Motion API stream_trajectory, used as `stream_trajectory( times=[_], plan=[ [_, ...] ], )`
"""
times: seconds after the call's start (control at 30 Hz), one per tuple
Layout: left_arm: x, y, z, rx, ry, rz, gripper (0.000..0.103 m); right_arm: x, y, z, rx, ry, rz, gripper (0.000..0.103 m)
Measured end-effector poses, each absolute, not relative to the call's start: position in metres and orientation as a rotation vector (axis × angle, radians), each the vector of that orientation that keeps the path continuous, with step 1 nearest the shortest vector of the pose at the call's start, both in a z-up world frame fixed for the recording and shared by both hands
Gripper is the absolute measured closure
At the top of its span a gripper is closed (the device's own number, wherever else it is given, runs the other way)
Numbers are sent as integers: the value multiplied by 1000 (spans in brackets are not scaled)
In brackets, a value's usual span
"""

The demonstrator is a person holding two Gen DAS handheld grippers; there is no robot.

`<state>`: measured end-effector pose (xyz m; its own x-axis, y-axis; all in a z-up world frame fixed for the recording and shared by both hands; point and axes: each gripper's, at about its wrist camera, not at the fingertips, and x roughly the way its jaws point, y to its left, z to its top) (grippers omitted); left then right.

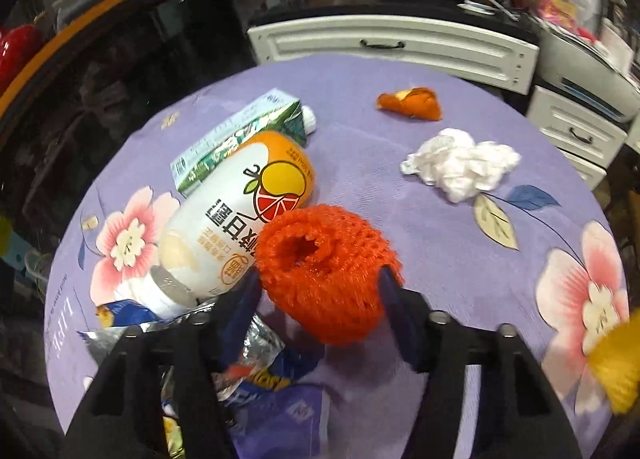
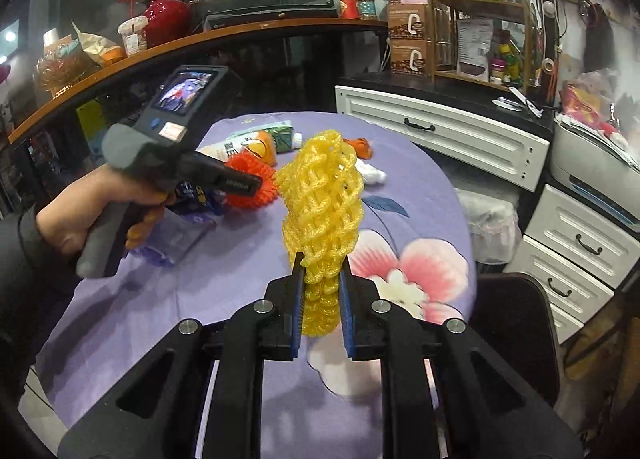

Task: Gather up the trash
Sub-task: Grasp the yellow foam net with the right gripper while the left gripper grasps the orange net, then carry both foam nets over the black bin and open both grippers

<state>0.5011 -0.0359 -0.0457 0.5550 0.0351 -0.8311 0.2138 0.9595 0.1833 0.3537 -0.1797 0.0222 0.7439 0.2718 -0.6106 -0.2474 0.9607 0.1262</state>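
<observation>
My left gripper point(image 1: 320, 287) has its jaws around a red foam fruit net point(image 1: 320, 267) on the purple flowered tablecloth point(image 1: 420, 243); the fingers touch both its sides. My right gripper point(image 2: 320, 275) is shut on a yellow foam fruit net point(image 2: 322, 195) and holds it upright above the table. The yellow net shows blurred at the right edge of the left wrist view point(image 1: 616, 371). The left gripper's body point(image 2: 176, 139) and the red net point(image 2: 250, 183) show in the right wrist view.
On the table lie a juice bottle point(image 1: 236, 215), a green carton point(image 1: 240, 139), an orange peel point(image 1: 412, 103), a crumpled white tissue point(image 1: 460, 163) and foil snack wrappers point(image 1: 248, 359). White drawers point(image 2: 440, 131) stand behind. A dark chair point(image 2: 516, 327) is at right.
</observation>
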Motion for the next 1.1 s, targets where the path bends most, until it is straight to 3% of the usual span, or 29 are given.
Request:
stream_trajectory(
  times=[0.13,0.2,0.5,0.73,1.1],
  plan=[
    [497,-33,-44,226,971,-103,81,343,-196,17,36,673,266,87],
    [490,-34,-39,227,945,-102,86,340,-208,14,47,671,257,87],
    [425,-55,-3,129,792,-231,87,324,-255,11,100,649,188,87],
    [372,-114,6,99,727,-398,87,308,-317,2,129,657,68,87],
    [341,-228,-8,115,731,-617,87,313,-402,-75,188,803,-105,87]
  ],
)
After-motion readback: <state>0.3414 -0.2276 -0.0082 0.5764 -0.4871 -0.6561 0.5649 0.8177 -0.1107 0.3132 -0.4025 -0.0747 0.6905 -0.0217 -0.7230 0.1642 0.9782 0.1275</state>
